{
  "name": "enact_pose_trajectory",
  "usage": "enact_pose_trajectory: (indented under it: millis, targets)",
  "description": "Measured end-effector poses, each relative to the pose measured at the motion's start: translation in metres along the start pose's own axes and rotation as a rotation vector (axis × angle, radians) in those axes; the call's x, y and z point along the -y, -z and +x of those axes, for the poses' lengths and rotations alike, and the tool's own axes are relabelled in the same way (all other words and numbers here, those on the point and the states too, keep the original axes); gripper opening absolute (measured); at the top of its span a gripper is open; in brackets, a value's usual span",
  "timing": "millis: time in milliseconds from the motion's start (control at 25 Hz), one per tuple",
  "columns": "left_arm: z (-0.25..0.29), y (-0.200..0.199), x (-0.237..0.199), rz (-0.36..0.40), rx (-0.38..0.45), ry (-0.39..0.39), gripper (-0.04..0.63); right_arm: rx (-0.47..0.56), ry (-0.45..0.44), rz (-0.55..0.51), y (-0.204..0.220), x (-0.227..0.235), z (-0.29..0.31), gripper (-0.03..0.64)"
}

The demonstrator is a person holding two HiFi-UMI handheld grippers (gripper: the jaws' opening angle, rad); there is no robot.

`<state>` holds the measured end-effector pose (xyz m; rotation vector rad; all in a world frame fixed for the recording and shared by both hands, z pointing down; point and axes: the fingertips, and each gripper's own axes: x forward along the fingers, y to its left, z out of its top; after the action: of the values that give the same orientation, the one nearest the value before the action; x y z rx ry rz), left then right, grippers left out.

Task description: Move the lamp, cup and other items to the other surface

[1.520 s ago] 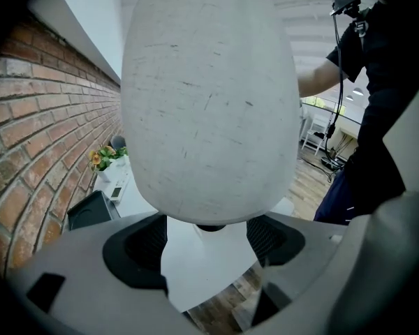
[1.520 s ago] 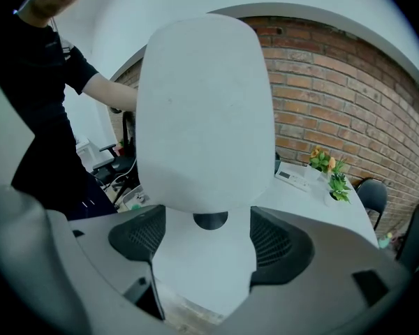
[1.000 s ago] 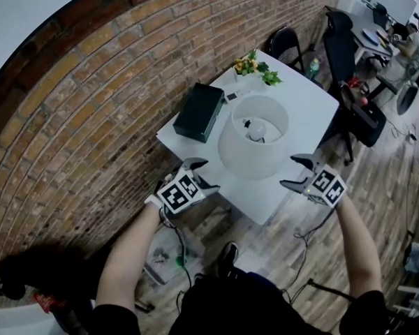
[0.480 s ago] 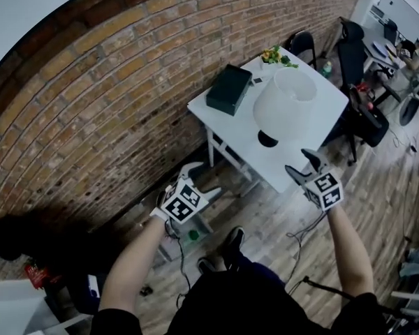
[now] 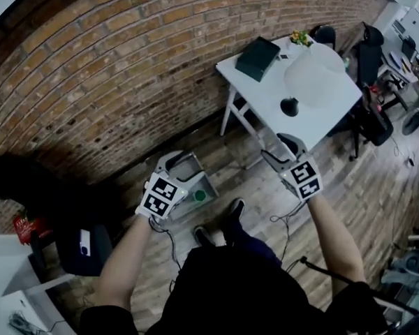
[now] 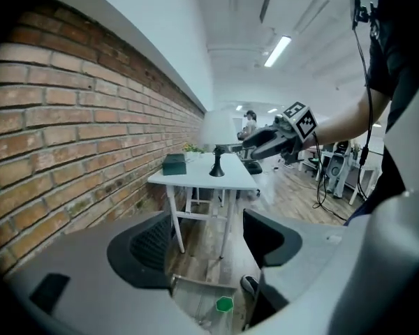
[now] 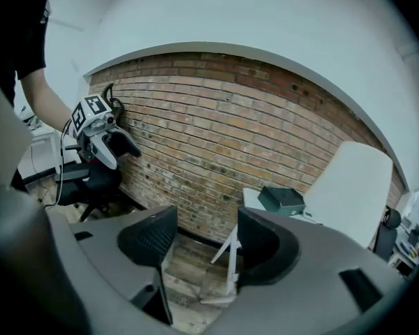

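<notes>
The lamp (image 5: 314,75), a white shade on a black base (image 5: 290,107), stands on the white table (image 5: 262,93) at the upper right, beside a dark box (image 5: 258,58) and a small plant (image 5: 300,38). Both grippers hang over the wooden floor, well short of the table. My left gripper (image 5: 180,165) is open and empty, as is my right gripper (image 5: 278,149). Both pairs of jaws have just been closing a little with nothing between them. The left gripper view shows the table (image 6: 202,180), the lamp base (image 6: 216,172) and the box (image 6: 174,165) far ahead. The right gripper view shows the shade (image 7: 349,187).
A brick wall (image 5: 126,61) runs along the left. A metal rack with a green-capped bottle (image 5: 199,195) sits on the floor by my left gripper. Office chairs (image 5: 366,54) stand past the table. A black chair (image 5: 77,246) and a white surface (image 5: 7,278) are at the lower left.
Both grippers have drawn back from the lamp's sides and now hang over the floor. The table and lamp have slid to the upper right and look smaller. Nothing was taken hold of.
</notes>
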<state>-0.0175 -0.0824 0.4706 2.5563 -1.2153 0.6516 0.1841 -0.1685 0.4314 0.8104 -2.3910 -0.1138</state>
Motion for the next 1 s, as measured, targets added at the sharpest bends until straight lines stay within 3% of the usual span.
enact_pose_trajectory:
  millis: [200, 440, 760, 1000]
  targets:
    - [-0.041, 0.041, -0.008, -0.093, 0.011, -0.063, 0.313, -0.013, -0.073, 0.007, -0.016, -0.054, 0.023, 0.272]
    - [-0.067, 0.076, -0.022, -0.137, -0.017, -0.123, 0.313, -0.005, -0.168, -0.064, -0.022, -0.093, 0.053, 0.267]
    - [-0.073, 0.135, -0.022, -0.259, -0.084, -0.205, 0.313, -0.038, -0.331, -0.108, 0.007, -0.138, 0.096, 0.266]
    - [-0.056, 0.172, 0.0, -0.285, -0.185, -0.27, 0.313, -0.069, -0.476, -0.12, 0.046, -0.163, 0.126, 0.259]
